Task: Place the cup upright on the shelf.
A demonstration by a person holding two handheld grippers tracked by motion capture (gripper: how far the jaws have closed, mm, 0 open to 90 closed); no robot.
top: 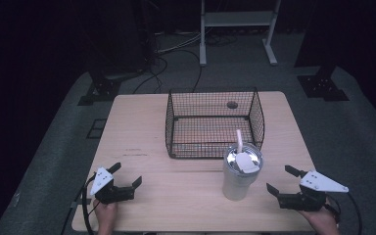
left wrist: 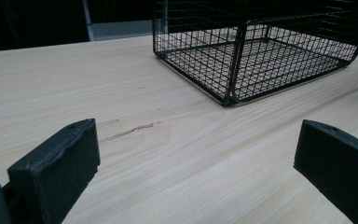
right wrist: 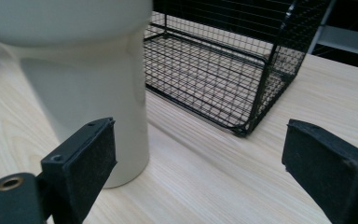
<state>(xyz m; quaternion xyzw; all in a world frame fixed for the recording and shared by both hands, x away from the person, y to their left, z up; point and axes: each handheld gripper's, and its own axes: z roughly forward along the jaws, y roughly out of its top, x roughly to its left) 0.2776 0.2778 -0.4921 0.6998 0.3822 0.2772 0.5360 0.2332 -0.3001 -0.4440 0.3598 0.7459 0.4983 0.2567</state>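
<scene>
A white cup with a shiny lid and a white straw stands upright on the wooden tabletop, at about five o'clock from the tabletop's middle. It stands just in front of the near right corner of a black wire basket, which sits at twelve o'clock on the tabletop; whether cup and basket touch cannot be told.

The right hand-held gripper rests near the front edge at about four o'clock, just beside the cup and apart from it, with its jaws spread wide and holding nothing. In the right gripper view the cup stands close behind the jaw on the left of the picture, and the basket lies beyond, toward one o'clock.

The left hand-held gripper rests at about eight o'clock, well apart from the cup, its jaws likewise wide open and empty. In the left gripper view bare tabletop lies between its jaws, and the basket stands toward one o'clock.

A hand holds the left hand-held gripper from the bottom edge, and another hand holds the right one.
</scene>
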